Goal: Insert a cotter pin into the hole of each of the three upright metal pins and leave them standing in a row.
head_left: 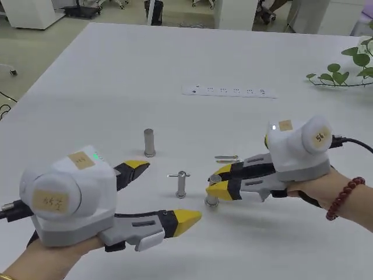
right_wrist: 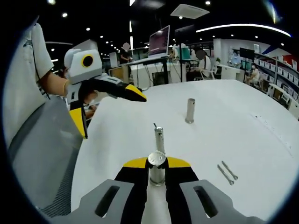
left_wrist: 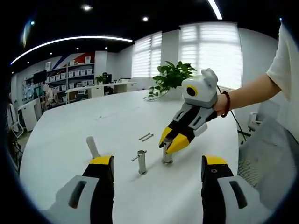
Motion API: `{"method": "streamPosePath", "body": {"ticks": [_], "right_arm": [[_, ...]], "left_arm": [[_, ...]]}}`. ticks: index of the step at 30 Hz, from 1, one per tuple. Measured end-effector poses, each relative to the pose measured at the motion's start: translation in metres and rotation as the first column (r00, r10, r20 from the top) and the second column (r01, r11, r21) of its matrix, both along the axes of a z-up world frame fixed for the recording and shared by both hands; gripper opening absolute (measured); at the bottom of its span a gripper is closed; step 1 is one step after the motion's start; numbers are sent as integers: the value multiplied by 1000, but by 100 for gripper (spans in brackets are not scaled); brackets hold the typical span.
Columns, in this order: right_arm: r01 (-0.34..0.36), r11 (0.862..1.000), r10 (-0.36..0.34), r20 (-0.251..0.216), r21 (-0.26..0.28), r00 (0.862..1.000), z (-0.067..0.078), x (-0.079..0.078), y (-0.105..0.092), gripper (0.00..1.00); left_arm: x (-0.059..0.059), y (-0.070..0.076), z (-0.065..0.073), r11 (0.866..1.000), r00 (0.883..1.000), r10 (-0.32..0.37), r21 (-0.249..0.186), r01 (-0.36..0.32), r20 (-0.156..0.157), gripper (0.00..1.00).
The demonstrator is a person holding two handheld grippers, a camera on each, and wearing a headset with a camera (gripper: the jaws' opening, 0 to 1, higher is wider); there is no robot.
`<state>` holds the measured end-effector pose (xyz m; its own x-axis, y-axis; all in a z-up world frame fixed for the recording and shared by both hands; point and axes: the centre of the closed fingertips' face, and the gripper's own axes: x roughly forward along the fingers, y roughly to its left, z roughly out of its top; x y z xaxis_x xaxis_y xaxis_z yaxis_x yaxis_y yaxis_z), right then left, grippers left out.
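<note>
Grippers: left gripper (head_left: 169,191) and right gripper (head_left: 210,185), with white rounded housings, grey bodies and black jaws tipped yellow.
Stickers (head_left: 81,160): tan, with handwritten marks.
Cable (head_left: 354,143): black.
Bracelet (head_left: 345,198): dark red beads.
Sleeve (left_wrist: 286,56): white, short.

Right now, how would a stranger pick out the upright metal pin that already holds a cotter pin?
On the white table, three grey metal cylinders stand in a diagonal row. Take the middle cylinder, between the far cylinder and the near cylinder in the right claw. Only it has a thin wire pin through its top.
</note>
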<state>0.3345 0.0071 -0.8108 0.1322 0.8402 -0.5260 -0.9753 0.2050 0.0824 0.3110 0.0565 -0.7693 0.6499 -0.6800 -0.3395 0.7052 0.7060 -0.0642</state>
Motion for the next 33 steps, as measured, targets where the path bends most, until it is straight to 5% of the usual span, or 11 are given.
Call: {"method": "streamPosePath", "body": {"ticks": [22, 33], "right_arm": [[-27, 1000, 27, 26, 4, 999, -11, -11, -4, 15], [1, 999, -2, 17, 50, 1000, 2, -4, -5, 23]], "left_arm": [[-2, -3, -3, 1000, 1000, -3, 6, 3, -3, 74], [-3, -4, -3, 1000, 1000, -4, 8, 4, -5, 75]]}}
